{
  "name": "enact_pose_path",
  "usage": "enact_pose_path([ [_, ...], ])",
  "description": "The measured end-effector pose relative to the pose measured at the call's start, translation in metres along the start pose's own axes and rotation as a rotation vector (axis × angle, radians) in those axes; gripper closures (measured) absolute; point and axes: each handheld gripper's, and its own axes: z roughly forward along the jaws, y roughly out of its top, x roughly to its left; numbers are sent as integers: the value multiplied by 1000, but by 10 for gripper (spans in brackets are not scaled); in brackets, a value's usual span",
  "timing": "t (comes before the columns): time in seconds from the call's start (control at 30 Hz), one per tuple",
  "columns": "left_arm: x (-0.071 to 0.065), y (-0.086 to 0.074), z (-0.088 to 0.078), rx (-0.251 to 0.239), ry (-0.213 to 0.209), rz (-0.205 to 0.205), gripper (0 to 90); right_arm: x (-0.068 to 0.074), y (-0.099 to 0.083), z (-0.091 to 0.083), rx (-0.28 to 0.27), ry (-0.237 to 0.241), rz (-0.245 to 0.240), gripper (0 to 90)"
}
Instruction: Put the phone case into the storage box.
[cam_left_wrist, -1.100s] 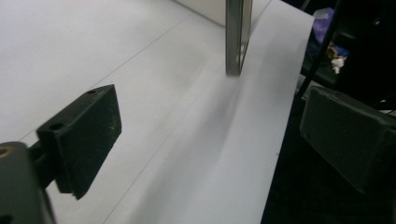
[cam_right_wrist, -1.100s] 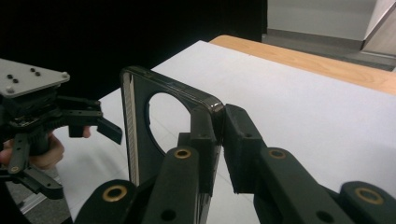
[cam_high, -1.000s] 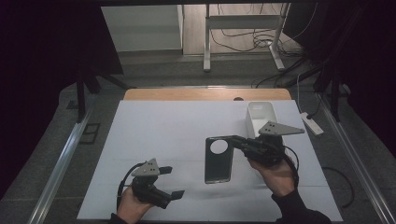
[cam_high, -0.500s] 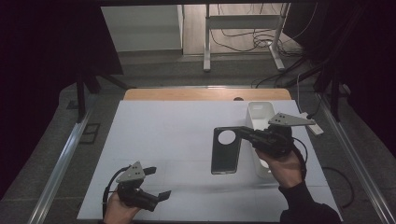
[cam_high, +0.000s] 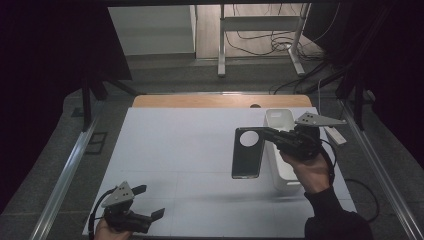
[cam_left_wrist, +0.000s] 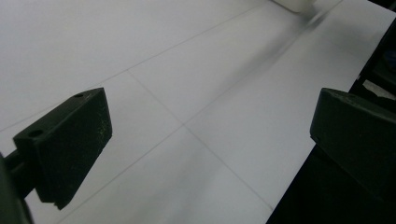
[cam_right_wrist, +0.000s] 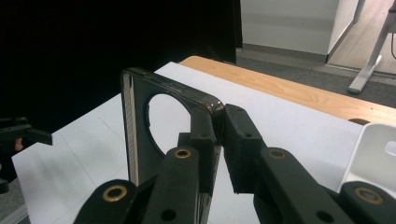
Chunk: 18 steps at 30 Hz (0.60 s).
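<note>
The right gripper (cam_right_wrist: 217, 135) is clamped on the top edge of a dark, flat phone case with a round cut-out (cam_high: 247, 153), held above the white sheet (cam_high: 190, 150) at three o'clock, beside a white rectangular bin (cam_high: 280, 150). The thin edge grip is judged liable to let the case swing or slip. The left gripper (cam_high: 150, 202), at seven o'clock, is open and empty. A grey floor (cam_high: 165, 75) and cables (cam_high: 265, 42) are lying at twelve o'clock.

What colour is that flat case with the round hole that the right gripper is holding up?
The thin rectangular phone case with the round hole is black or very dark grey, clearest in the right gripper view.
</note>
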Motion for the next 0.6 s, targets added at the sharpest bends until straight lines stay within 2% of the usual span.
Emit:
enact_pose_path([
  [0.3,5,-12,-10,15,42,-15,0,-7,5,-1,-3,-25,-10,825],
  [0.6,8,-20,-12,59,89,-7,0,-18,14,-5,-20,-59,-19,825],
])
